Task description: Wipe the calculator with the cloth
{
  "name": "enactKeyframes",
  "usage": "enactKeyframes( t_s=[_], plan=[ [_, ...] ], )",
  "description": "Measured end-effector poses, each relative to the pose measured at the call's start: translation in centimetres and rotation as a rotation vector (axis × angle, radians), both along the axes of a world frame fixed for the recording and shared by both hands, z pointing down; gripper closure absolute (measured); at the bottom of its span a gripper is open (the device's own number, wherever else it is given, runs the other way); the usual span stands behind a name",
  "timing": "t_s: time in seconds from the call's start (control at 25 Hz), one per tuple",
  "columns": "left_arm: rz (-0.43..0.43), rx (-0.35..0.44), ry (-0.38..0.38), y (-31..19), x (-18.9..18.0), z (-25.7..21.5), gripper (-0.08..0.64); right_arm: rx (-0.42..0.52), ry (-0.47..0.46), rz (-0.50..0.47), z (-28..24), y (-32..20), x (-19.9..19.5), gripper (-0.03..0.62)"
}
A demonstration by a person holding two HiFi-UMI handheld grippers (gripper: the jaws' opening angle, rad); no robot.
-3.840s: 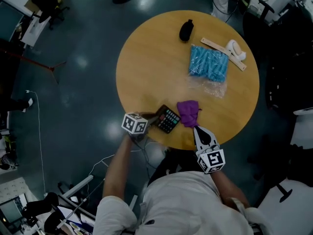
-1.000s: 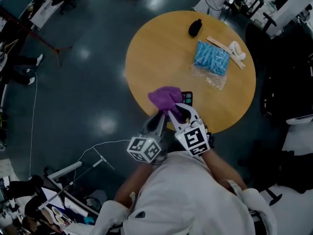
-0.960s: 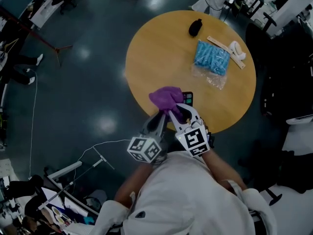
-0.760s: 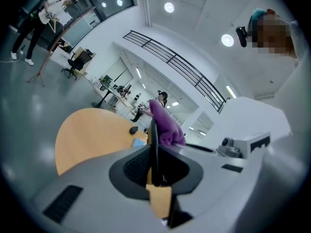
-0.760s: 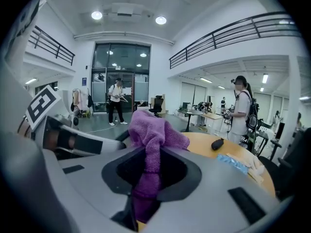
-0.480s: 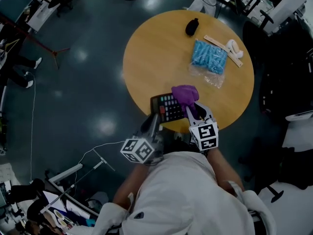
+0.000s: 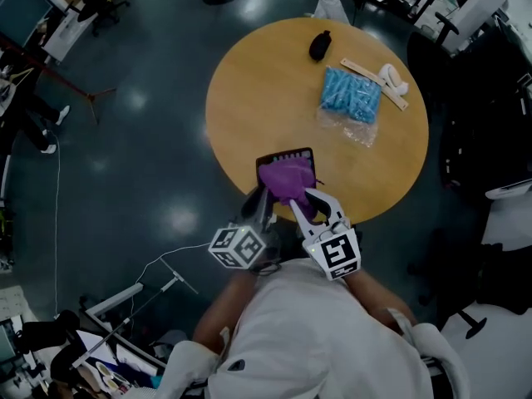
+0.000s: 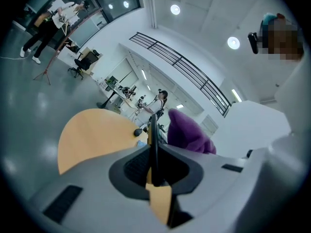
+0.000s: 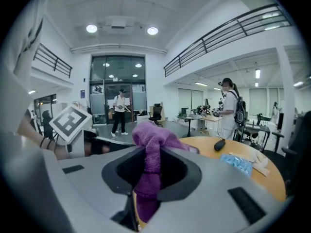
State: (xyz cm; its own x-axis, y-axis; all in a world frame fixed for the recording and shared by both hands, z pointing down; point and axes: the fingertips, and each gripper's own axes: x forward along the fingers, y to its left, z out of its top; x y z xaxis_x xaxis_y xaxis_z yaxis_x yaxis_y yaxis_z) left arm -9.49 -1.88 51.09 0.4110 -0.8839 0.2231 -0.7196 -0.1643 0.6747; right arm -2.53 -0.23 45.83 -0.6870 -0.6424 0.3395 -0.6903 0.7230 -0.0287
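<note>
The black calculator [image 7: 285, 155] is held up over the near edge of the round wooden table [image 7: 249, 98]. My left gripper [image 7: 264, 196] is shut on its near end. In the left gripper view the calculator [image 8: 153, 149] shows edge-on as a thin dark line between the jaws. The purple cloth [image 7: 287, 178] is bunched over most of the calculator's face, with only its far strip showing. My right gripper [image 7: 306, 199] is shut on the cloth [image 9: 149, 161], which hangs out of the jaws in a twisted bundle. The cloth [image 8: 188, 130] also rises just right of the calculator's edge.
Far across the table lie a black oval object [image 7: 318, 46], a blue packet [image 7: 353, 95] on clear plastic [image 7: 347, 128], and a pale wooden strip [image 7: 374, 78] with a white piece. Dark floor surrounds the table. People stand far off in the room.
Half a second ago the cloth sat at the calculator's right end with the keys showing. It has since swept left over the keys, and the right gripper moved left with it.
</note>
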Motion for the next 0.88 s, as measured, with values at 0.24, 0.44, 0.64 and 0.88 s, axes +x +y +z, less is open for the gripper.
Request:
enactKeyframes(
  t_s=[0.24, 0.44, 0.64, 0.88],
  plan=[
    [-0.009, 0.018, 0.09, 0.0, 1.0, -1.6, 0.512, 0.009, 0.055, -0.061, 1.5, 1.2, -2.1, 0.511],
    [0.007, 0.013, 0.078, 0.5, 1.4, -1.4, 0.512, -0.01, 0.08, -0.031, 3.1, 0.8, -1.3, 0.511],
    [0.037, -0.008, 0.073, 0.8, 2.2, -0.6, 0.512, -0.026, 0.086, -0.007, 3.9, 0.9, 0.3, 0.511],
    [0.03, -0.005, 0.043, 0.7, 1.6, -0.7, 0.512, -0.059, 0.093, 0.066, 4.8, -0.1, 2.9, 0.511]
  ],
)
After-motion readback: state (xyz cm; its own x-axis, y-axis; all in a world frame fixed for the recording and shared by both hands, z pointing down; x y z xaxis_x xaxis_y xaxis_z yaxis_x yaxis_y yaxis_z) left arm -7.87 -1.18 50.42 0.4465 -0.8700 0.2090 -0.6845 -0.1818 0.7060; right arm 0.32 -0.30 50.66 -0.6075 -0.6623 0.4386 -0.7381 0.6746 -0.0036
